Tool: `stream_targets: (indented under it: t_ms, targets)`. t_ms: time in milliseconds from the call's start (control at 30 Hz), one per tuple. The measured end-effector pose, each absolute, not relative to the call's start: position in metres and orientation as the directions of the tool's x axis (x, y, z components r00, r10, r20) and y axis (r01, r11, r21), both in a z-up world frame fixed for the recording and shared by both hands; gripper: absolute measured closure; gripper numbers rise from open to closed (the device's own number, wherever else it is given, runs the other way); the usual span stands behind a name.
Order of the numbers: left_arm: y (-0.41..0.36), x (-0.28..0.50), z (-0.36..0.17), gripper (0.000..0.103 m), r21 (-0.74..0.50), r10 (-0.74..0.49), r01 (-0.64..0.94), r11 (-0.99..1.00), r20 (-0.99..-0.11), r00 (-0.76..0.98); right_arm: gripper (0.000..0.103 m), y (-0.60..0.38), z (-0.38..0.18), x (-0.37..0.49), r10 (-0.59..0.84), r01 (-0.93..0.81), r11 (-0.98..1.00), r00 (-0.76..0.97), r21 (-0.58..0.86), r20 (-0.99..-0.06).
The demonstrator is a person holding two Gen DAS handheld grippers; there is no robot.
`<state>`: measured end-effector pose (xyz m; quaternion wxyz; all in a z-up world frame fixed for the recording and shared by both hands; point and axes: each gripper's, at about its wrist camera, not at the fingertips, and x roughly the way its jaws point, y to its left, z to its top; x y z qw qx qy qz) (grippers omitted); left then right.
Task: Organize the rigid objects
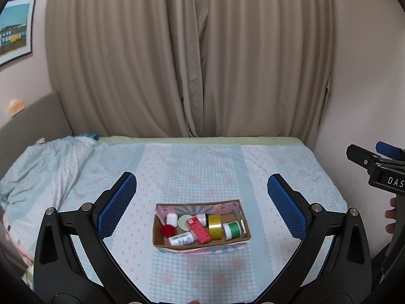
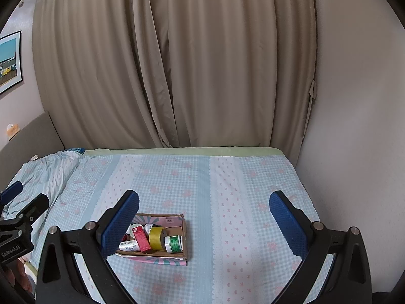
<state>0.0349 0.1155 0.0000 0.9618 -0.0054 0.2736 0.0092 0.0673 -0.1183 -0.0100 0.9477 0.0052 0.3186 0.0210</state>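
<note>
Cardboard box (image 1: pixel 200 242) of small stiff containers, judged light, best gripped by its rim; both tongs (image 1: pixel 202 204) (image 2: pixel 204 215) held wide, empty.

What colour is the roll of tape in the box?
The tape roll is yellow; the left wrist view shows it best.

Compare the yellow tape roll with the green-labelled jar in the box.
The yellow tape roll is a hollow ring; the green-labelled jar is a closed container with a white lid. The roll is plain yellow; the jar carries a green label. Both lie inside the cardboard box, side by side.
</note>
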Motion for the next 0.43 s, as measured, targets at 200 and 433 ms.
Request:
stream_targets:
  t_ms: [200, 433]
  targets:
    - [0.1159, 0.0308, 0.0055, 0.000, -0.014, 0.007, -0.015, 1.000, -0.495, 0.869, 0.000, -0.1175, -0.0100, 0.0677, 0.042, -0.036, 0.999, 0.799, 0.023, -0.600]
    - [0.1210, 0.0253, 0.0092, 0.000, -0.042, -0.008, -0.013, 0.999, -0.455, 0.890, 0.000, -0.1166, -0.0116, 0.0690, 0.040, -0.034, 0.999, 0.799, 0.020, -0.600]
